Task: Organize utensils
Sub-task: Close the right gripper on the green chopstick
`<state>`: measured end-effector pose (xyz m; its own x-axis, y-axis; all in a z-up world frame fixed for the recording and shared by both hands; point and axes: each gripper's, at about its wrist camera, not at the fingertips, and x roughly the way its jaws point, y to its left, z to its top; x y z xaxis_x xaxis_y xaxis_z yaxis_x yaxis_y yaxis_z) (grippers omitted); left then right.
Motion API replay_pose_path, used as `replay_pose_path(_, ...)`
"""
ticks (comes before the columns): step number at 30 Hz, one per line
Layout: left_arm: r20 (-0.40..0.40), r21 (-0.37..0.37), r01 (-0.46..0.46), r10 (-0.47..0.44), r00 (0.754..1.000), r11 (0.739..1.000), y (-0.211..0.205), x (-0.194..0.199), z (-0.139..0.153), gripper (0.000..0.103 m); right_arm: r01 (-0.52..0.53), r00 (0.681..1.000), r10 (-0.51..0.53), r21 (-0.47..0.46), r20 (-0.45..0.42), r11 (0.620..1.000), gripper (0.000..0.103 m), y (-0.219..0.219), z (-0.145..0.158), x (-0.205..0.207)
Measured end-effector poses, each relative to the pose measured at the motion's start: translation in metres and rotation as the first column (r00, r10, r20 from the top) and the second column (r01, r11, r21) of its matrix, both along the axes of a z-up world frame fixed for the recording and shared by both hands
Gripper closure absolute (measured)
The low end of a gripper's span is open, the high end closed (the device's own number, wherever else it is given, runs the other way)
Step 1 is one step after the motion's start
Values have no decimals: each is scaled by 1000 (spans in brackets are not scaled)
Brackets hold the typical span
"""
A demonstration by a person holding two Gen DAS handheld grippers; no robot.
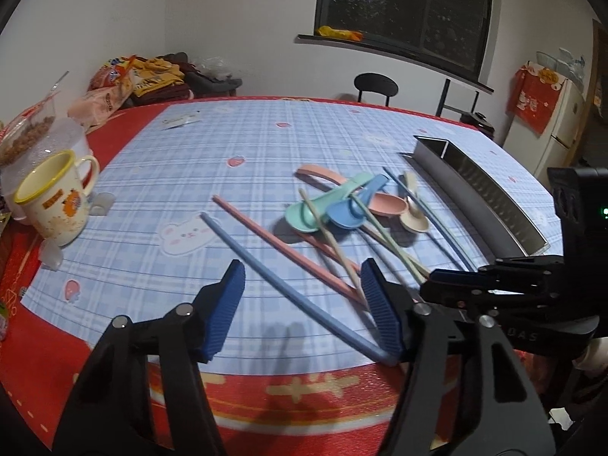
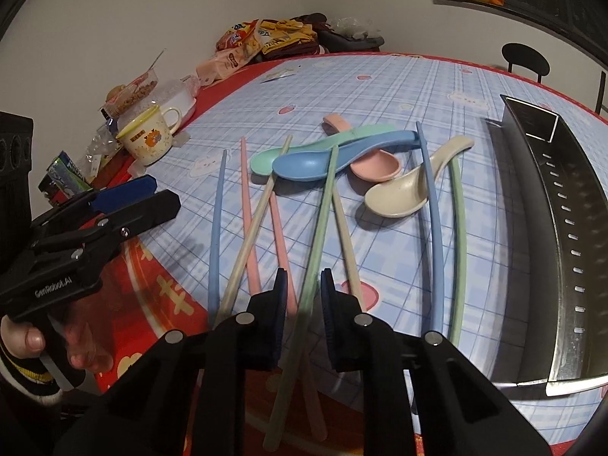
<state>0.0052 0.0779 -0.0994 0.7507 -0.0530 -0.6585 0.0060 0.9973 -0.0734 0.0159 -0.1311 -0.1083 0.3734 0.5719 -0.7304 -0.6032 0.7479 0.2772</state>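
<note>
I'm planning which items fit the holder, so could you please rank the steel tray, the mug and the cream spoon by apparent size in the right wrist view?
1. Steel tray, by far the largest.
2. Mug and cream spoon: they look about alike; the mug stands farther from the camera, so I would not rank them.

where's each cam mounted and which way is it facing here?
Left wrist: rides the left gripper, angled down across the table at a blue chopstick; the right gripper shows at right.
Right wrist: rides the right gripper, jaws narrow around a green chopstick; the left gripper and a hand show at left.
Shared: spoon pile, with blue spoon, metal tray, mug.
</note>
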Motion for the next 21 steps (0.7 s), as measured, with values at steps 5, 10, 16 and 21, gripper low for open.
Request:
replay_pose_path(5, -35, -51, 38, -40, 999, 998, -7, 8, -9, 51, 8, 1000, -7, 7, -30, 1000, 85, -1, -5, 6)
replay_pose_path(10, -53, -69, 57, -61, 997, 996, -13, 12, -15, 60, -1, 999, 1, 5, -48, 1000, 85, -1, -9, 8)
replay_pose_path(16, -81, -100, 74, -82, 993, 992, -17, 15, -22, 65, -15, 999, 15, -1, -41, 1000, 94, 1, -8, 6)
replay_pose_path(21, -113, -115, 92, -106, 988, 989, -23, 21, -28, 73, -11, 999, 12, 22, -40, 1000, 96, -3, -6, 4)
